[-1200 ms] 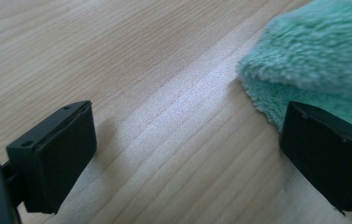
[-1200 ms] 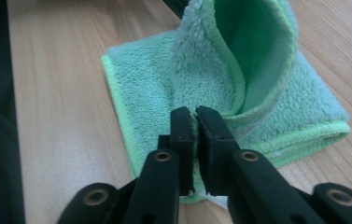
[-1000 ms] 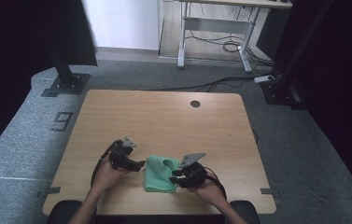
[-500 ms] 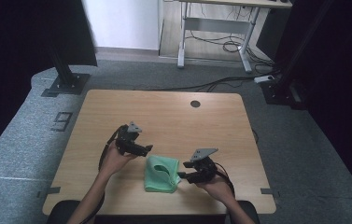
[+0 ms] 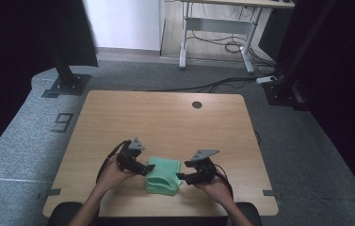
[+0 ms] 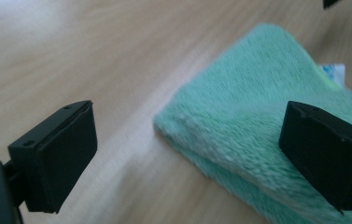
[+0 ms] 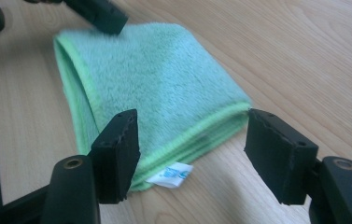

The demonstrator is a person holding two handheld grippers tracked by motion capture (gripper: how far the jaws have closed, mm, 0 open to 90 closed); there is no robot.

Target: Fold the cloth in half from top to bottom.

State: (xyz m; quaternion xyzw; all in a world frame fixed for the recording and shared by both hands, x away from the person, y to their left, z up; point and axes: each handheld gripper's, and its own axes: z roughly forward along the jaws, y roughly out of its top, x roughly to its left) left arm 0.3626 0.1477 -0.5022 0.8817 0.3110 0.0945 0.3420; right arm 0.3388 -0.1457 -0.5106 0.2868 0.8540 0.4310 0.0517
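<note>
Two hand-held grippers flank the folded mint-green fleece cloth [image 5: 163, 175] at lower centre of the wooden table [image 5: 165, 117]: left gripper [image 5: 143, 168] spread, touching its left edge; right gripper [image 5: 181, 178], just opening, empty, beside its right edge.

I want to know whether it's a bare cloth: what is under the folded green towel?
A white tag pokes out beneath the green towel, lying on the wooden table. Anything between its folded layers is covered.

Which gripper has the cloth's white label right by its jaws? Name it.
The right gripper: in its own view the white label sticks out from under the folded green cloth between its open jaws. The left gripper sits at the cloth's opposite edge.
</note>
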